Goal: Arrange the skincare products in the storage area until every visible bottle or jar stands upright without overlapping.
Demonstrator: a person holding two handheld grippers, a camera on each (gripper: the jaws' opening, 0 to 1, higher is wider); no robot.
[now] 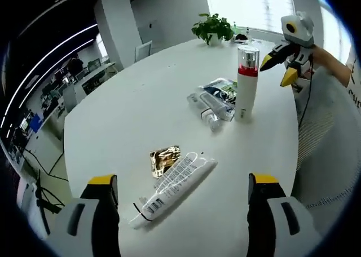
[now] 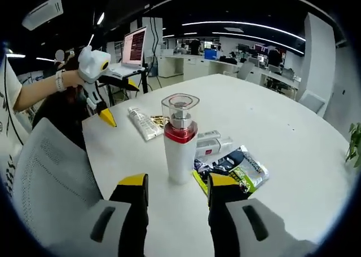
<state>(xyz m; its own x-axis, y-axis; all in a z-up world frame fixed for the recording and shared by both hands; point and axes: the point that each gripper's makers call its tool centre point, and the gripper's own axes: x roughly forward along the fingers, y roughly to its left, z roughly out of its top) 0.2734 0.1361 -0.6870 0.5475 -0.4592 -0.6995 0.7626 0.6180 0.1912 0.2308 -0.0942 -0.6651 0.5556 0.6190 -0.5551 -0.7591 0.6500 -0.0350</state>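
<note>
Your right gripper (image 2: 173, 190) hangs just short of the tall white pump bottle (image 2: 180, 138), its 2 fingers apart and empty, the bottle lined up with the gap. That bottle stands upright on the white table (image 2: 293, 133), so it looks like the 1 item already in its final pose; you seem to be backed off it so it stays put.

Just beside its base lie a small clear bottle (image 1: 206, 109) on its side and a flat green and black sachet (image 2: 237, 167), partly tucked under the clear bottle. These overlap, so they likely need separating.

Your left gripper (image 1: 183, 185) has its fingers wide apart, holding nothing, poised above the long white tube (image 1: 172, 189), which lies flat and points diagonally across the near table. A gold foil packet (image 1: 164, 159) touches the tube's upper edge. The open stance suits a grab across the tube's body, probably your next step. Whether the tube can stand on its cap, you cannot tell from here.

A potted plant (image 1: 213, 27) sits at the far edge, well apart from the products.
</note>
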